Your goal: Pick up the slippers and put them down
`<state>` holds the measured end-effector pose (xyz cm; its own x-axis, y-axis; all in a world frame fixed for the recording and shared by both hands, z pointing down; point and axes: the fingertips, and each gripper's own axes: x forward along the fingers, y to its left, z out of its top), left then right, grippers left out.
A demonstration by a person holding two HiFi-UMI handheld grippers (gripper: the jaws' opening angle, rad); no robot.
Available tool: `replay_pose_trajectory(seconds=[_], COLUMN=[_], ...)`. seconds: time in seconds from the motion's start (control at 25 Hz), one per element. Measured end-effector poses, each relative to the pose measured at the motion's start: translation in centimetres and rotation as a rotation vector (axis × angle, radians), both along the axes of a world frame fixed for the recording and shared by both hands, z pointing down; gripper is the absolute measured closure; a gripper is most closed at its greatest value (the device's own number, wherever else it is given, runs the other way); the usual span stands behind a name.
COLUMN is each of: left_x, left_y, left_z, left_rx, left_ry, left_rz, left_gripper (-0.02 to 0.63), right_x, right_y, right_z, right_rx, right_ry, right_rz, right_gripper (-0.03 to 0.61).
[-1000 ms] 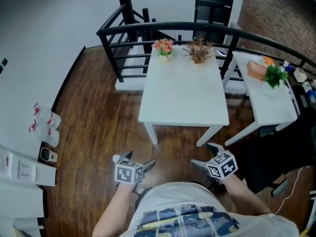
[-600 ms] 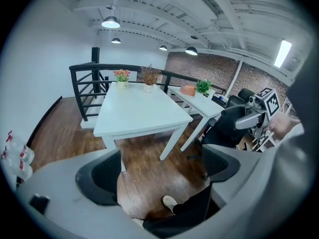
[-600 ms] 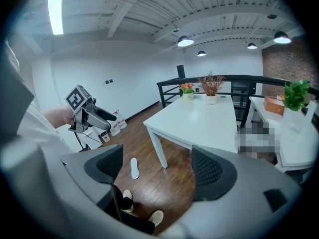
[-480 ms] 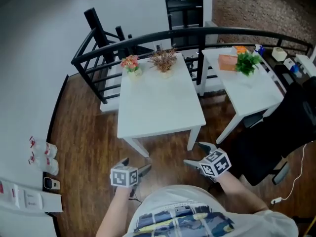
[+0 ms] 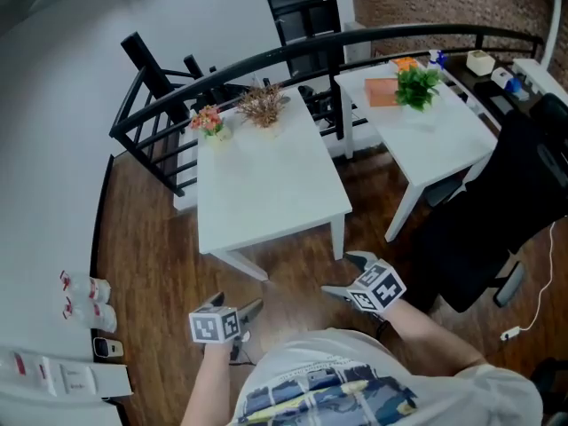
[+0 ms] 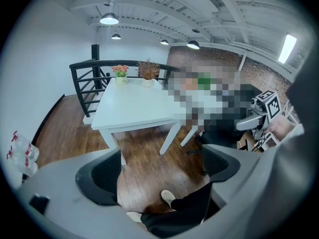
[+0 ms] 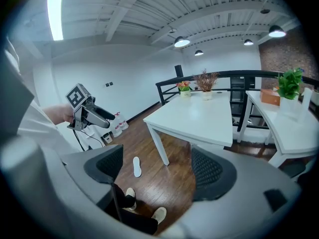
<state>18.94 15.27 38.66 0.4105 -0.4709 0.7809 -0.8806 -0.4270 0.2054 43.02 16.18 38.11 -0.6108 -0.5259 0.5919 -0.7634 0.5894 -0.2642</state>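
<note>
One flat white slipper (image 7: 136,166) lies on the wood floor near the white table's leg; it shows only in the right gripper view, between the jaws but far below them. My left gripper (image 5: 236,306) hangs over the floor at the head view's lower left, jaws open and empty. Its own view shows only floor and the person's light shoe (image 6: 168,197) between the pads (image 6: 99,178). My right gripper (image 5: 344,274) is held in front of the table's near corner, also open and empty. No second slipper is in sight.
A white table (image 5: 266,193) with two small flower pots stands ahead and a second white table (image 5: 435,131) with a green plant to the right. A black railing (image 5: 177,96) runs behind them. A black chair (image 5: 497,229) is at the right. Bottles (image 5: 84,295) sit by the left wall.
The head view has swung to the right, so the tables sit further left and the black chair has come into view. Both grippers travelled along with it, still open and empty.
</note>
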Motion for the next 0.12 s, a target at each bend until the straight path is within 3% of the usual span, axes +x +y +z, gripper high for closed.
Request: replay_pose_trajectory(seconds=[0.12], left_x=[2.3], left_y=[5.5], left_z=[2.2], left_rx=[-0.002], left_ry=[0.031], left_rz=[0.032], left_gripper=[0.106], right_x=[1.6], right_y=[6.7], right_z=[1.8], right_rx=[-0.016], right_ry=[0.034], right_rz=[0.010], right_gripper=[0.135])
